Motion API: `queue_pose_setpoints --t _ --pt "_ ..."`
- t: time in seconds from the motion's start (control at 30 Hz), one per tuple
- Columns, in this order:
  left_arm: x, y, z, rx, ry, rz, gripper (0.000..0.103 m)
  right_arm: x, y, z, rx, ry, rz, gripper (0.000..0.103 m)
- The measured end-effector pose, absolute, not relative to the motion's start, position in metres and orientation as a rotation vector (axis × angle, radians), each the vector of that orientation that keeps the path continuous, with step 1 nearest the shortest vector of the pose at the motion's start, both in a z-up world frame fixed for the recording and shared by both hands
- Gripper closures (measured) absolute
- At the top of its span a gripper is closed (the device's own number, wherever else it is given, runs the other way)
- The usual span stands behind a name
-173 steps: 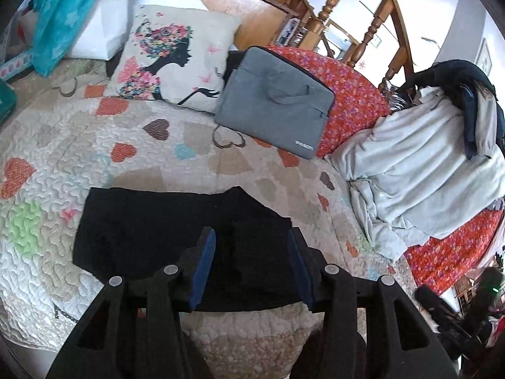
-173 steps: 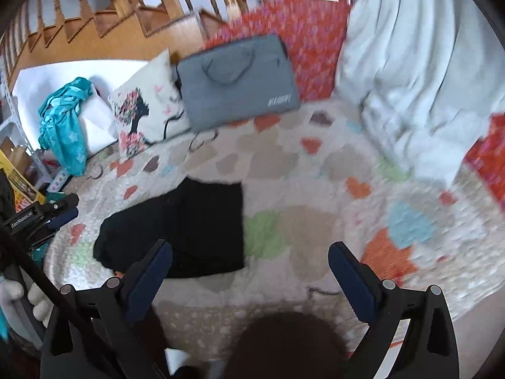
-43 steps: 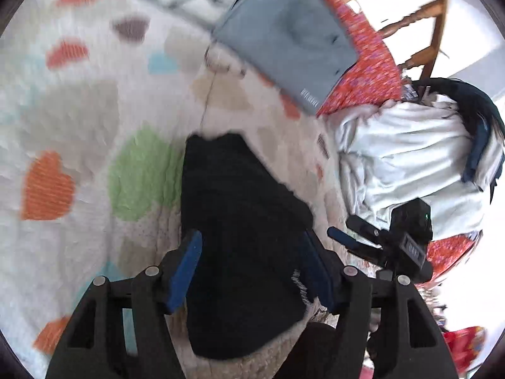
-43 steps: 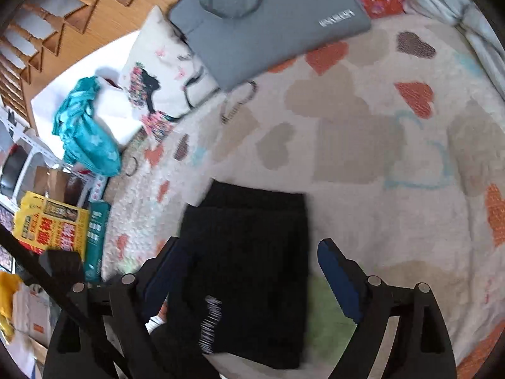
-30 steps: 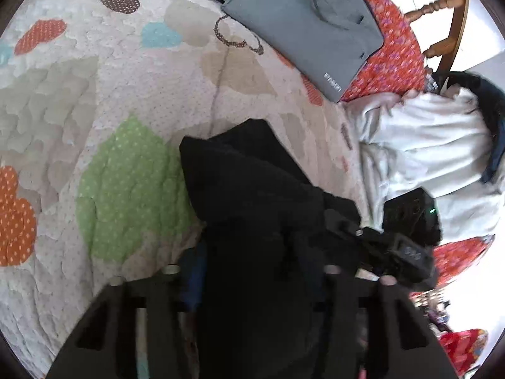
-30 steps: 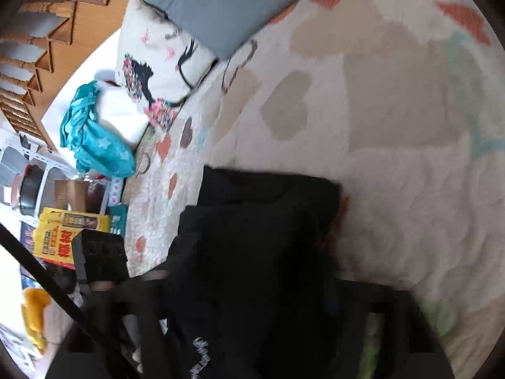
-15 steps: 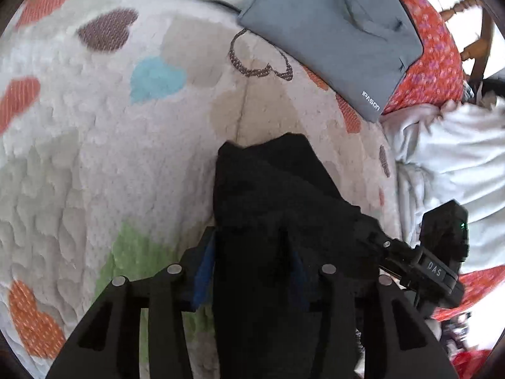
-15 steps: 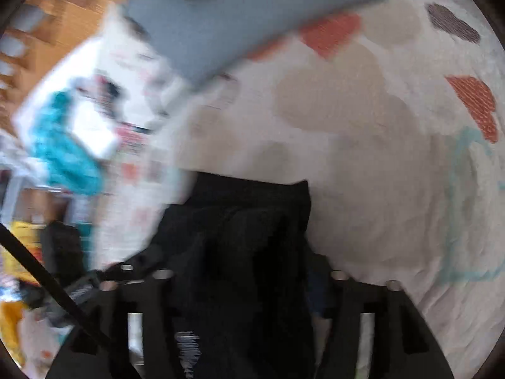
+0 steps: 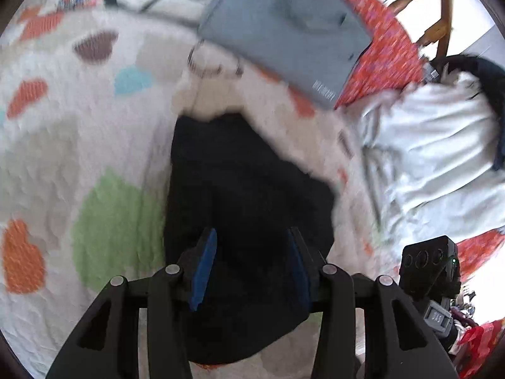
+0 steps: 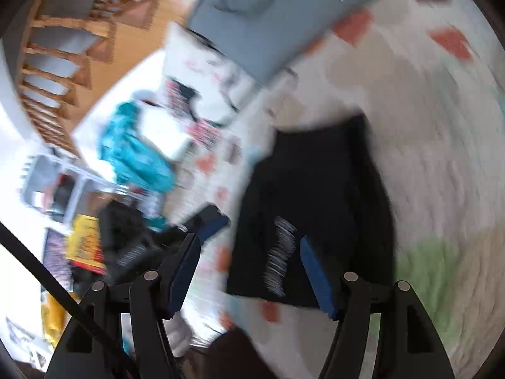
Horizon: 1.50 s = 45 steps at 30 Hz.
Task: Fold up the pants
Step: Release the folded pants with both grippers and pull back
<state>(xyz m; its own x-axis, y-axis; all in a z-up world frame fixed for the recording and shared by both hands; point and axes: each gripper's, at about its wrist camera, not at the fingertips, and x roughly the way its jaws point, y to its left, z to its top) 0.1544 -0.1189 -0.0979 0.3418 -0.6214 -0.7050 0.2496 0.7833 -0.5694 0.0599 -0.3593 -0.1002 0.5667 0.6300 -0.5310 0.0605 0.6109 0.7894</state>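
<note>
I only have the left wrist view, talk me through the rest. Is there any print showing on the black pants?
Observer: Yes. The right wrist view shows white lettering on the pants, near their close edge.
Operator: Is the right gripper holding them?
Observer: No. The right gripper is over that close edge with its jaws opening, and the pads are clear of the cloth.
Operator: What lies on the far left, past my picture?
Observer: A teal cloth on something white, beside the printed pillow.
Operator: And my own gripper from there?
Observer: The left gripper shows left of the pants, blurred; its blue pad is off the fabric.
</note>
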Motion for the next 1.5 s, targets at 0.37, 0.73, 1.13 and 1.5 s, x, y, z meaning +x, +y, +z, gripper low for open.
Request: queue_pose_setpoints --t 0.37,0.73,1.13,1.5 --pt "0.11 -0.115 -0.049 -0.262 0.93 -0.534 0.059 -0.018 -0.381 -0.063 0.669 0.768 0.109 0.021" --pt "0.017 -0.092 0.004 -0.202 0.733 -0.437 0.054 -0.07 -0.4 -0.078 0.625 0.761 -0.08 0.02" --pt "-0.042 -0.061 0.044 -0.253 0.585 -0.432 0.045 -0.103 -0.374 -0.035 0.394 0.749 -0.171 0.018" --pt "-0.059 -0.07 0.053 -0.248 0.558 -0.467 0.04 -0.162 -0.402 0.011 0.533 0.64 -0.168 0.012"
